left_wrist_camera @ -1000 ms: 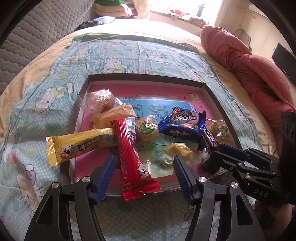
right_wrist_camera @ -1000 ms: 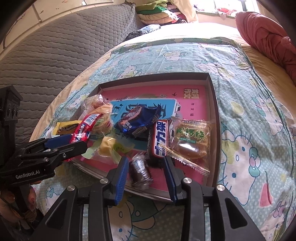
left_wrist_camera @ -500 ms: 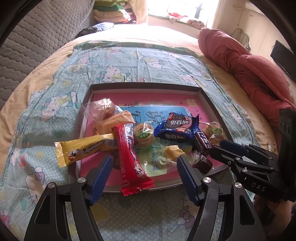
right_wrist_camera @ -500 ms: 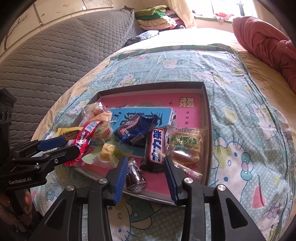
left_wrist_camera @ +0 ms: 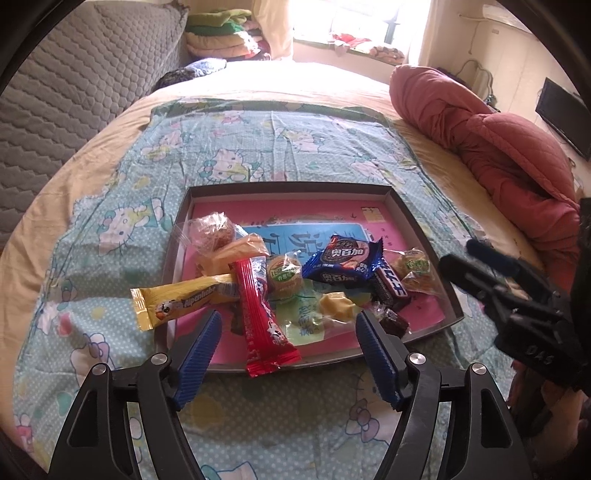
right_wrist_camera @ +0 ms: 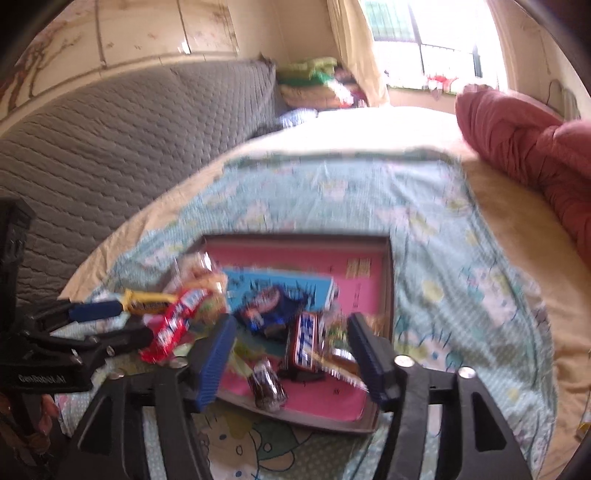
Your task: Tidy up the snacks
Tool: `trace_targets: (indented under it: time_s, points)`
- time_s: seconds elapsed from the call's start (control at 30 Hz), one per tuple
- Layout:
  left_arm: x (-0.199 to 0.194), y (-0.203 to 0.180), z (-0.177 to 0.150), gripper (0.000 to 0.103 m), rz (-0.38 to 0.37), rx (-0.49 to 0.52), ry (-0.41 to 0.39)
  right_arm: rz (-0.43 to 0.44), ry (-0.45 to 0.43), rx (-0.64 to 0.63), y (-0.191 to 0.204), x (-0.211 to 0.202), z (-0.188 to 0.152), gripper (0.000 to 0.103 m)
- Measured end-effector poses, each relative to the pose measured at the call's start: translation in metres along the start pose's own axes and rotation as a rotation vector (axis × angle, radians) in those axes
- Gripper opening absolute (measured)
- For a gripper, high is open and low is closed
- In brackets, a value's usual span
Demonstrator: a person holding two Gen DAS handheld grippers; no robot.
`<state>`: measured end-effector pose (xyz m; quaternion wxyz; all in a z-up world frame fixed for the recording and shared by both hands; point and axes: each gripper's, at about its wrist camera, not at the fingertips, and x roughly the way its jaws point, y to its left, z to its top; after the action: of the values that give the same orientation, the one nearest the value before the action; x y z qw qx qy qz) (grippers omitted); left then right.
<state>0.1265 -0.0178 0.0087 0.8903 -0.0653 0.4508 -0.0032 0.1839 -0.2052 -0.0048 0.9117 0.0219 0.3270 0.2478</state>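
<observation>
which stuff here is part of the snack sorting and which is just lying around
Job:
tray
yellow candy stick
red candy stick
blue cookie pack
round cakes
dark chocolate bar
small brown candy

Lying about:
cartoon sheet
pink quilt
folded clothes
grey padded headboard

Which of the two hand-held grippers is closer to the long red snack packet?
Left. The left hand-held gripper hovers open right over the red snack packet's near end; the right hand-held gripper hangs open over the tray's other side.
</observation>
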Motion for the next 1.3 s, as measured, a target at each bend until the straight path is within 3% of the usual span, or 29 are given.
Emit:
trace_targets:
  time_s: [0.1,0.33,0.5,0.73,1.3]
  points:
    - [-0.007,-0.004,0.000,0.077,0.006,0.013,-0.009,0.004,-0.076,-0.015,0.003,-0.014,0.004,0.079]
    - [-0.021,-0.004,-0.005,0.080,0.004,0.019,-0.028,-0.004,-0.120,-0.030,0.008,-0.030,0.000,0.085]
    - [-0.027,0.001,-0.011,0.080,0.015,0.004,-0.037,-0.047,-0.214,-0.037,0.014,-0.054,-0.005,0.096]
    - [-0.033,0.003,-0.024,0.081,0.032,0.007,-0.043,-0.086,-0.267,-0.004,0.017,-0.076,-0.013,0.099]
    - [-0.049,0.003,-0.054,0.081,0.022,0.008,-0.037,-0.123,-0.167,0.027,0.044,-0.091,-0.042,0.101]
